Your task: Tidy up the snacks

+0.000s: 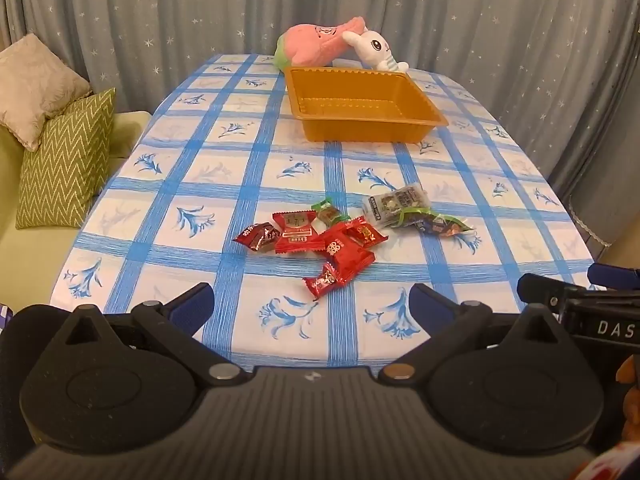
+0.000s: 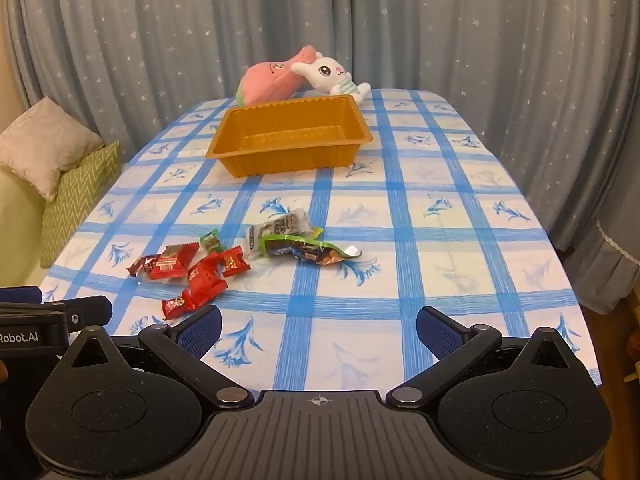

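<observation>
Several red-wrapped snacks point(image 1: 320, 240) point(image 2: 192, 268) lie in a loose pile on the blue checked tablecloth, with a small green-wrapped one point(image 1: 327, 211) point(image 2: 212, 240) behind them. To their right lie a clear grey packet point(image 1: 396, 202) point(image 2: 280, 226) and a green and dark wrapper point(image 1: 436, 224) point(image 2: 308, 250). An empty orange tray point(image 1: 400, 130) point(image 2: 280, 162) stands further back. My left gripper point(image 1: 312, 304) is open and empty, just short of the red pile. My right gripper point(image 2: 318, 326) is open and empty, over the near table edge, right of the pile.
A pink plush point(image 1: 312, 44) point(image 2: 268, 80) and a white rabbit plush point(image 1: 376, 50) point(image 2: 332, 76) lie behind the tray. A sofa with a green zigzag cushion point(image 1: 64, 168) point(image 2: 76, 196) and a beige cushion point(image 1: 36, 88) stands left. Starred curtains point(image 1: 520, 20) hang behind and right.
</observation>
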### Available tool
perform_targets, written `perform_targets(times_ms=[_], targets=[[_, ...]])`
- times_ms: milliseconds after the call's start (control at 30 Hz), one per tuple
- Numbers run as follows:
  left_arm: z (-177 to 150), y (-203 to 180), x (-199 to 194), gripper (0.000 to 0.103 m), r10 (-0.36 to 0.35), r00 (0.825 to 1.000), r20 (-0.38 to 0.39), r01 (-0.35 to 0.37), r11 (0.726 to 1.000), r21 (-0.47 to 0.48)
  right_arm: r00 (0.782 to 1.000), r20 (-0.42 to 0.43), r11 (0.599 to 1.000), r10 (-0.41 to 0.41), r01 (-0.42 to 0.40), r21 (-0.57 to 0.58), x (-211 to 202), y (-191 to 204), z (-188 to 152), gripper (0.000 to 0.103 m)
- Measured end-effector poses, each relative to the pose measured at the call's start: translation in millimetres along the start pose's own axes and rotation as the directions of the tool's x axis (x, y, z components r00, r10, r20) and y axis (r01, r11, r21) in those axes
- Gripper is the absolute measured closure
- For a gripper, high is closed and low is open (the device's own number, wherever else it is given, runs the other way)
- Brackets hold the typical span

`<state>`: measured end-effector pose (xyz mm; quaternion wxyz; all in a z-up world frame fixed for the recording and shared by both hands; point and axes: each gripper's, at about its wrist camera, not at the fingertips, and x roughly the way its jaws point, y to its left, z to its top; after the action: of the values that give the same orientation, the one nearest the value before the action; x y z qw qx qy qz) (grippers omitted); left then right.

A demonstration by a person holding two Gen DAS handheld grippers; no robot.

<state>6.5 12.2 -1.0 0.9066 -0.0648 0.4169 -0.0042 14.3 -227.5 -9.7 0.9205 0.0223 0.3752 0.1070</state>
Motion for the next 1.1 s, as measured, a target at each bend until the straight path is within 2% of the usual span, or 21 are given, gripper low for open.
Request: perform_targets(times_ms=[67, 1100], targets=[[-1.5, -11.2, -6.1, 0.0, 0.046, 0.998, 0.042, -0.048, 0.998, 0.041, 1.0, 0.003, 1.0, 0.002, -0.002, 0.001, -0.3, -0.1, 0.2, 0.0], [-3.8, -13.4, -6.2, 0.0, 0.034, 0.999, 0.041, -0.035, 0.999, 0.031, 1.0, 0.002, 1.0, 0.005, -0.005, 0.004, 1.1, 1.7, -0.6, 0.0]])
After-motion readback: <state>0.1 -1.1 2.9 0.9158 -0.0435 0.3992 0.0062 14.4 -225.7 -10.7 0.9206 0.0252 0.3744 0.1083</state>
